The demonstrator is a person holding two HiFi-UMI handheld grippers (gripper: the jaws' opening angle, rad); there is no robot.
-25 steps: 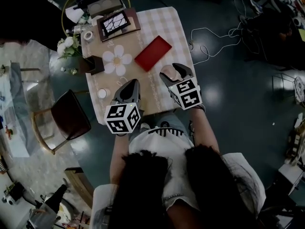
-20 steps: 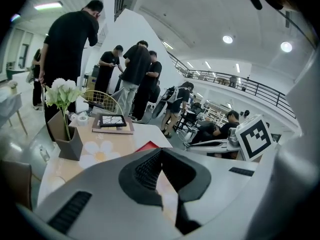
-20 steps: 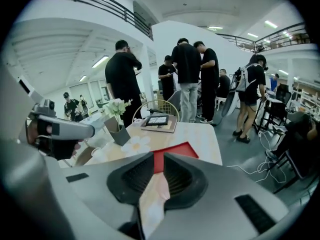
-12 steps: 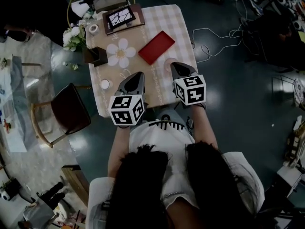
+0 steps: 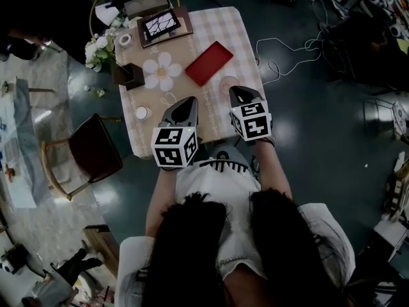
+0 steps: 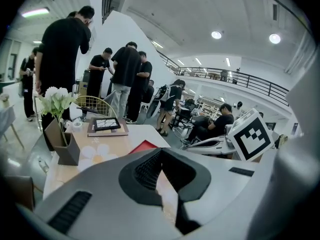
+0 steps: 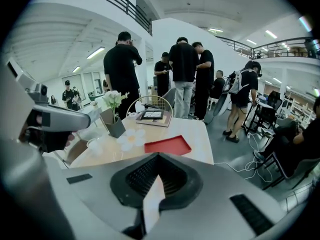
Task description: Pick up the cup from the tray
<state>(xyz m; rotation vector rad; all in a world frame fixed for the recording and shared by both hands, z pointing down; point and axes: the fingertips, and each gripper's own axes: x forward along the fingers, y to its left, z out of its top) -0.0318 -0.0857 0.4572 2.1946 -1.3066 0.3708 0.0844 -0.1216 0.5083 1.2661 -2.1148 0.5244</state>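
Whereas 1 second ago its jaws gaped, right gripper point(image 5: 238, 93) now shut, nothing visibly held, beside pale round cup point(image 5: 227, 83); left gripper point(image 5: 188, 104) shut too.

The right gripper point(image 5: 236, 92) partly hides a pale round object point(image 5: 226, 83).

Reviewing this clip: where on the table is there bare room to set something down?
Free: the checked cloth between the red tray and the far right corner. Crowded: the far left corner, with flowers, tape roll and frame.
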